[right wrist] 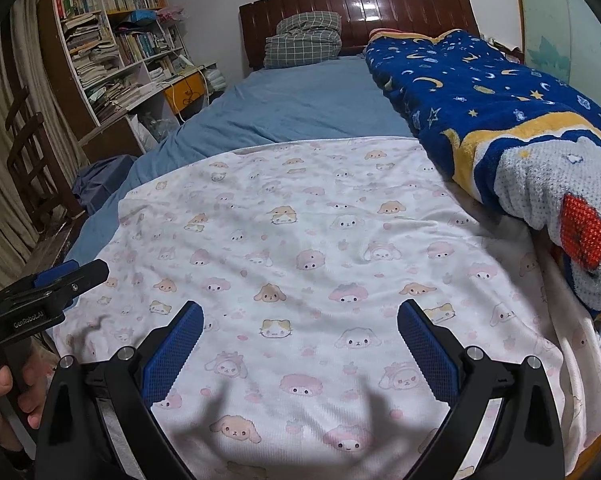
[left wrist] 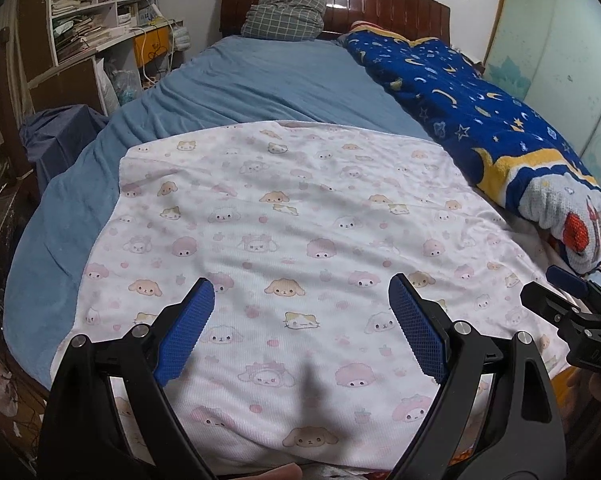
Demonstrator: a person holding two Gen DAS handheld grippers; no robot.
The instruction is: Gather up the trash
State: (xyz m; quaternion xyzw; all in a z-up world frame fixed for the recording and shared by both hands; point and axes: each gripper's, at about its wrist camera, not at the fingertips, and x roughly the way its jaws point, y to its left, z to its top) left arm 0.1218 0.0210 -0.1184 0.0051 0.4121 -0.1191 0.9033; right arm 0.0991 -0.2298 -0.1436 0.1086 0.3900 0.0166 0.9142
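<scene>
Hovering over the cartoon-print blanket, left tool and right tool gape wide, empty.

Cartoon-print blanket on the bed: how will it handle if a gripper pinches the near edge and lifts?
The cartoon-print blanket is probably floppy: thin and wrinkled. It likely drapes rather than lifting flat. Probably light, and may slide on the blue sheet.

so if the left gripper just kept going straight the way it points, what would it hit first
Most likely the white cartoon-print blanket spread on the bed; the open left gripper tilts down at it with nothing between, though exact depth is unclear.
</scene>
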